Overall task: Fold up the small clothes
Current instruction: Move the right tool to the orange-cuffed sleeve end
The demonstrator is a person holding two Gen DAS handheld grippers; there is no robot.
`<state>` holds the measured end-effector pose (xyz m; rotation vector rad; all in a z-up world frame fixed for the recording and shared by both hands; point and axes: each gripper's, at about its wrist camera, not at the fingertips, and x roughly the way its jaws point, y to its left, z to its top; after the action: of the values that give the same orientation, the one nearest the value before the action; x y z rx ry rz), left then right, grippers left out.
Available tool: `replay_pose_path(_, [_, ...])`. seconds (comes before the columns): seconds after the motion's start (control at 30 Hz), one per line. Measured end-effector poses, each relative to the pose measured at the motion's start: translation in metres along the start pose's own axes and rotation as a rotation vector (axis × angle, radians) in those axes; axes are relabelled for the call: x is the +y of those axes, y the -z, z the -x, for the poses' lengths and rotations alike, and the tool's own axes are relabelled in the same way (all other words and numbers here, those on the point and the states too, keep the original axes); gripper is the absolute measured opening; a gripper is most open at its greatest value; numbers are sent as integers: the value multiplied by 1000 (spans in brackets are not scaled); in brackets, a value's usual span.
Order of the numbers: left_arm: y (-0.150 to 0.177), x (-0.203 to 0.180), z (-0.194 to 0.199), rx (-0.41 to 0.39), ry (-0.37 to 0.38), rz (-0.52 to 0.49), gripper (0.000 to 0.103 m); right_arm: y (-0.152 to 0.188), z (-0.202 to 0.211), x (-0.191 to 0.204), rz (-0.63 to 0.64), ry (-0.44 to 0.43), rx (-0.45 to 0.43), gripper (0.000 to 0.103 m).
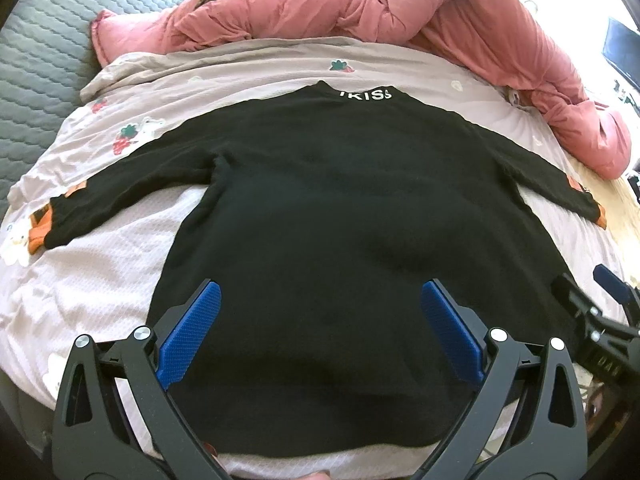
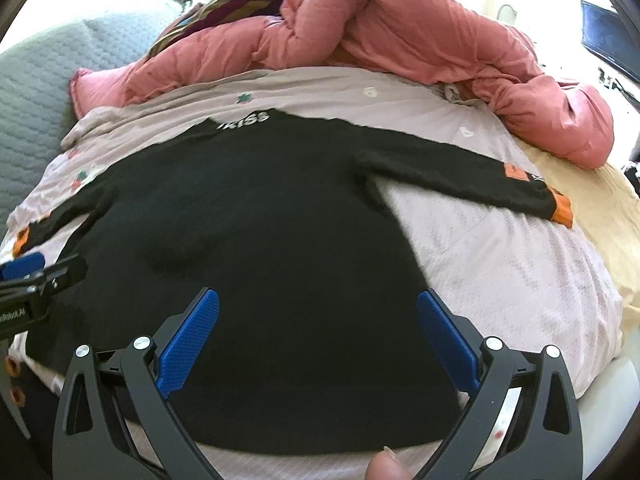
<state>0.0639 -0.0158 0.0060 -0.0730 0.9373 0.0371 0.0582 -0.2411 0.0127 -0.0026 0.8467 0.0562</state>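
**Black sweater spread flat on the bed, both grippers wide apart above its hem**

No box, basket or other container shows in either view. The black sweater (image 1: 320,208) lies flat on the bed, on a pale pink sheet (image 1: 120,248) printed with small fruit and flower figures. Its collar (image 1: 364,94), lettered in white, points away from the cameras, and the hem lies nearest them. Both sleeves stretch out to the sides; the left sleeve (image 1: 120,196) ends in an orange cuff (image 1: 38,236), and the right sleeve (image 2: 460,176) ends in an orange cuff (image 2: 562,210) too.

The left hand-held gripper (image 1: 320,312) hangs over the lower left part of the sweater with its blue fingers (image 1: 192,332) spread wide and nothing between them. The right hand-held gripper (image 2: 318,320) hangs over the lower right part, its blue fingers (image 2: 448,340) just as wide apart and holding nothing. Whether either one touches the cloth I cannot tell.

Beyond the collar a crumpled pink quilt (image 1: 400,8) is heaped along the far side of the bed and runs down its right side, clear of the sweater. A striped cloth (image 2: 240,0) lies behind the quilt. A grey quilted cover (image 1: 44,40) lies to the left. A fingertip (image 2: 386,468) shows at the bottom edge of the right view.
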Motion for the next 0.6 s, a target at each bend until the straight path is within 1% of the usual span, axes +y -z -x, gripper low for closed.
replay_pose_path(0.2, [-20,-6,-13,4,12,6,94,-23,-9,-25,-46,43,-29,99])
replay_pose_path(0.37, [-38,-13,-24,13,20,8,94,-41,-22,-53,-127,50,-18,99])
replay_pose_path(0.5, [-55,-22,-34,13,4,-2,94,-52,-30,-74,-168,91,-31,99])
replay_pose_path(0.6, [-68,-30,-42,17,5,-7,94,-61,-37,-90,-195,117,-30,99])
